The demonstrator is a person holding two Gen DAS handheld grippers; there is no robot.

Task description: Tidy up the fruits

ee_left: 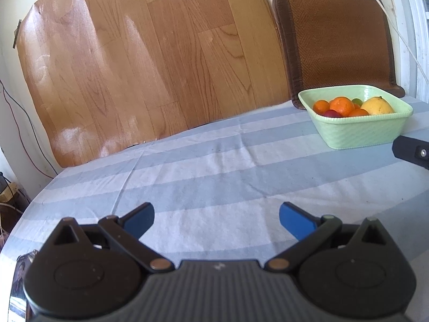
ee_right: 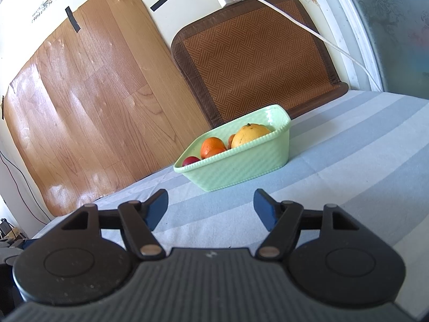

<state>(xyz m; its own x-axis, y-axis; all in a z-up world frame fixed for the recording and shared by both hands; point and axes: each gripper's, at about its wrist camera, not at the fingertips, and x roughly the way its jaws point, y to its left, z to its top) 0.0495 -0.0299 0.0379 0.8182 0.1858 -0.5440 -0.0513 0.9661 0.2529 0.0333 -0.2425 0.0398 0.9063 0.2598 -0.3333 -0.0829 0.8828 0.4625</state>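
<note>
Our left gripper (ee_left: 216, 216) and right gripper (ee_right: 211, 205) hover spread and empty over the striped surface (ee_left: 214, 166), the fruits (ee_right: 250, 134) piled in the green basket (ee_right: 241, 166) toward its far edge, where a careless reach could tip it.

Home: striped tablecloth (ee_left: 214, 166), fruit basket (ee_left: 359, 131)
</note>
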